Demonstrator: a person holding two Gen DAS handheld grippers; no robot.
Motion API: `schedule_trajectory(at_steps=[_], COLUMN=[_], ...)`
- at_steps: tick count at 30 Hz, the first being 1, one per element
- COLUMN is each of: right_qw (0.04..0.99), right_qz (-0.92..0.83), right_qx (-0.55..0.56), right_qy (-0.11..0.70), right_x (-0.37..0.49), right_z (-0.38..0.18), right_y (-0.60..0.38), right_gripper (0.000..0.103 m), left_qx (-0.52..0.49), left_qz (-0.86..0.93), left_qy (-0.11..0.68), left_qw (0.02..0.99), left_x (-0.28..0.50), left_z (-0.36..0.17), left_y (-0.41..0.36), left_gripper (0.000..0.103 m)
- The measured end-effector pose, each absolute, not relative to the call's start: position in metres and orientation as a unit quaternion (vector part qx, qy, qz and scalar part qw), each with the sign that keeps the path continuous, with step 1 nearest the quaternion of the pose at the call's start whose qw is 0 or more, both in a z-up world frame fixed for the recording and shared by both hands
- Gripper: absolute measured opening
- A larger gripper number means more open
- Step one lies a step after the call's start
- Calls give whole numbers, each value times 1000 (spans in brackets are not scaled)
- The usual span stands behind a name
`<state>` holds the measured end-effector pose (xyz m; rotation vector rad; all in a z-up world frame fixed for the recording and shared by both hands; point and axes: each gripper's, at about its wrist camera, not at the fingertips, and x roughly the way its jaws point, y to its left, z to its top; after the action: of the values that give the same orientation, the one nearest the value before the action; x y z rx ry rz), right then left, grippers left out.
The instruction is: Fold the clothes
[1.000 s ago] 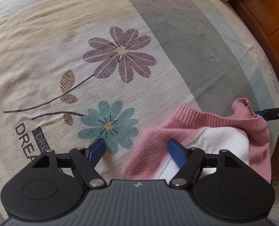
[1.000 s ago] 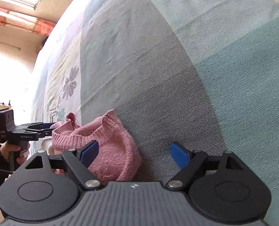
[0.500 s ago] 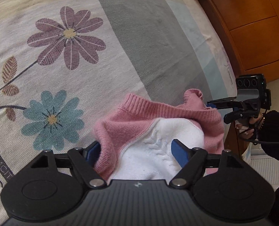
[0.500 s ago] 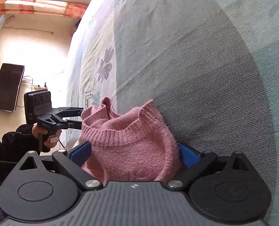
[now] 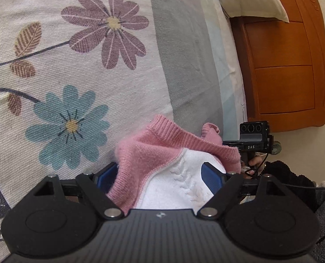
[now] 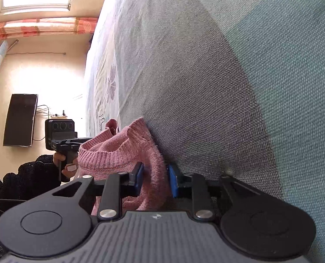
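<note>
On bed (image 5: 184, 70), near edge: pink-and-white sweater (image 5: 162, 164), bunched; right gripper (image 6: 154, 180) fingers pinched shut on pink knit fold; left gripper (image 5: 160, 175) fingers wide, closing slightly, straddling opposite end, white panel between, not pressing.

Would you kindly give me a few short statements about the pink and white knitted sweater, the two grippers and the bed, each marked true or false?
1. The right gripper is shut on the pink and white knitted sweater. True.
2. The left gripper is clamped tight on the sweater. False: its jaws stand wide and are closing, with the fabric between them.
3. The sweater lies on a floral bedsheet. True.
4. The bedsheet's printed flowers are both red. False: one is purple, one teal.
5. An orange wooden headboard stands beside the bed. True.
</note>
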<state>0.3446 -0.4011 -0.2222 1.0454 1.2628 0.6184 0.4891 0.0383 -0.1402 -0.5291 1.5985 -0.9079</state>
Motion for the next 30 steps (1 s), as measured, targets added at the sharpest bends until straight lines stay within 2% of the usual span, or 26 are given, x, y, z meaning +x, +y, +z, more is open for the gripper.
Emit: schedule_trajectory(at_steps=[2, 8, 10, 11, 12, 13, 14, 15, 16, 18, 20, 22, 30], right_qw=[631, 615, 610, 607, 605, 603, 600, 598, 598, 606, 617, 628, 700], right_qz=[264, 275, 283, 285, 282, 278, 275, 276, 284, 287, 278, 268, 230], right_qx=[474, 479, 483, 486, 489, 490, 491, 489, 484, 473, 461, 449, 332], right_qy=[554, 562, 561, 560, 561, 564, 568, 573, 572, 572, 574, 576, 589], right_x=[341, 335, 335, 335, 334, 334, 334, 333, 332, 330, 330, 329, 337], right_z=[-228, -231, -233, -234, -234, -233, -231, -228, -225, -221, -221, -220, -168], right_y=[-404, -418, -419, -420, -420, -419, -418, -416, -414, -411, -408, -405, -368], right_gripper=[10, 10, 10, 10, 10, 11, 14, 22, 35, 45, 36, 9, 12], left_qx=[-214, -244, -242, -241, -240, -229, -214, -199, -183, -185, -179, -169, -164], left_qz=[-369, -372, -366, -367, -367, -367, -367, -367, -366, -359, -356, -352, -328], left_qy=[692, 695, 703, 704, 706, 708, 711, 714, 716, 716, 714, 712, 660], left_qw=[583, 564, 560, 558, 556, 558, 560, 563, 565, 570, 575, 584, 656], left_x=[489, 489, 489, 490, 491, 490, 487, 485, 482, 481, 480, 478, 468], left_z=[-135, -141, -153, -153, -153, -151, -148, -145, -142, -144, -144, -141, -95], left_y=[41, 41, 40, 42, 44, 45, 46, 46, 47, 50, 50, 50, 60], left_gripper=[58, 58, 51, 51, 46, 33, 32, 33, 33, 30, 25, 21, 7])
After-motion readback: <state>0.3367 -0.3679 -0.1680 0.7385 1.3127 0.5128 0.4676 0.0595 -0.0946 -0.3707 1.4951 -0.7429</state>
